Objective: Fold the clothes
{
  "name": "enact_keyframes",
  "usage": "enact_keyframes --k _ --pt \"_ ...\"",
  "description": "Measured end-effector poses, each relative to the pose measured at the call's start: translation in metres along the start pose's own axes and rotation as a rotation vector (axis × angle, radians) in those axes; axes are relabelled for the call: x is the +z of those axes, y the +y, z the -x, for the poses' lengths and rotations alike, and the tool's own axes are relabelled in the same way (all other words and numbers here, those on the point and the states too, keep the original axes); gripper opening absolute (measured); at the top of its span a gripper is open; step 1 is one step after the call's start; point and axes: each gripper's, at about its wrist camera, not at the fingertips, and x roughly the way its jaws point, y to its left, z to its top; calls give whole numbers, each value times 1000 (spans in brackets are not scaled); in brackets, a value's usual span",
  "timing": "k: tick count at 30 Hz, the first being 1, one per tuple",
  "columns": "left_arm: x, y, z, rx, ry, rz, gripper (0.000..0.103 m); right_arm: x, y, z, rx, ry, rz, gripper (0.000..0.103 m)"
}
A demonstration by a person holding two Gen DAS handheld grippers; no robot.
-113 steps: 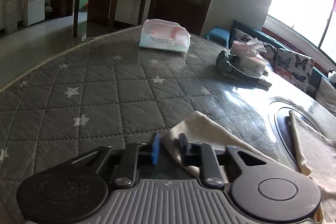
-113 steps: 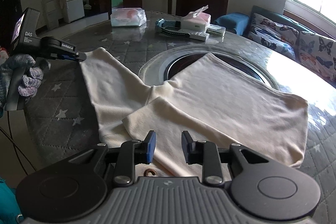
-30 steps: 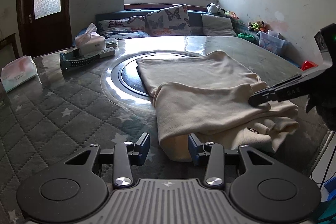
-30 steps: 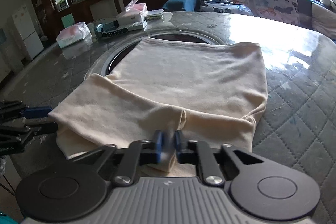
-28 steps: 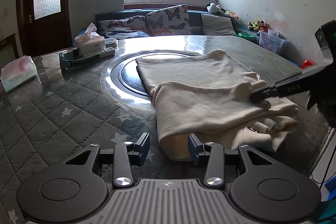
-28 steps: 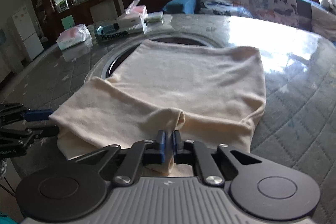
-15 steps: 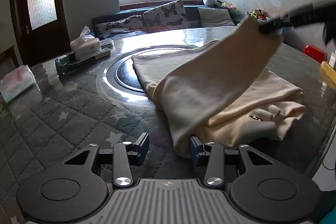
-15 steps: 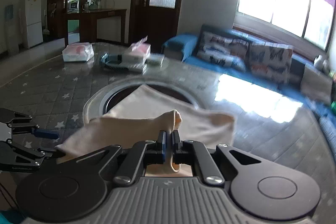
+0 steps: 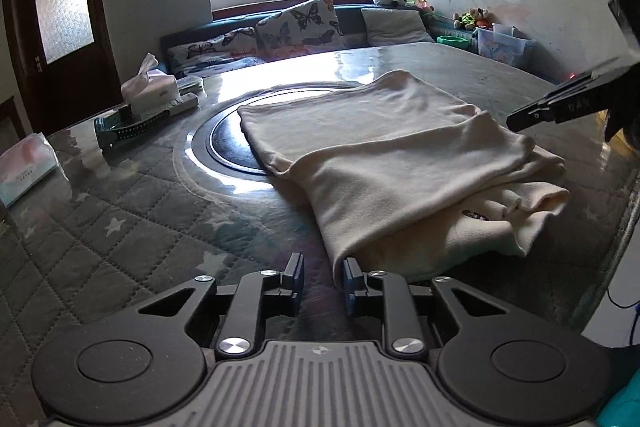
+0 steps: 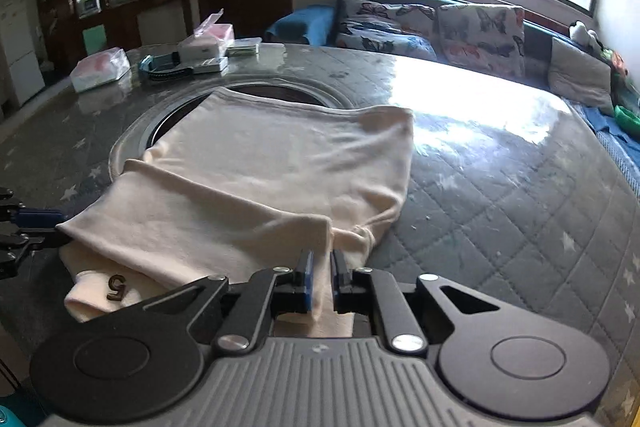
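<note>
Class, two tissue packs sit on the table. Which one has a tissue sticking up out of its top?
The tissue pack resting on the dark rack, nearer the sofa: a tissue juts from it. The flat wrapped pack by the table edge shows none.

The folded garment (image 10: 256, 179) lies on the table (image 10: 500, 195), its far edge over the round inset (image 9: 224, 147). Beyond the inset sit a tissue box (image 10: 206, 41) and a wipes pack (image 10: 100, 69); the sofa (image 10: 440, 23) stands behind.
</note>
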Motion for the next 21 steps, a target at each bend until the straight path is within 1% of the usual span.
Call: enact_keyframes --k 4,7,10,15,21 --pt "5 10 10 -9 -6 -8 24 3 -7 7 2 -33 0 10" --pt "14 16 13 15 -20 -22 24 6 -10 11 11 -59 2 10" --pt "26 19 11 31 -35 -13 24 10 -7 4 35 -67 11 10" --pt "49 13 -10 0 -62 18 21 18 7 -15 83 -76 20 11" --pt "68 7 -52 -61 -53 71 21 18 10 -35 91 -61 6 11"
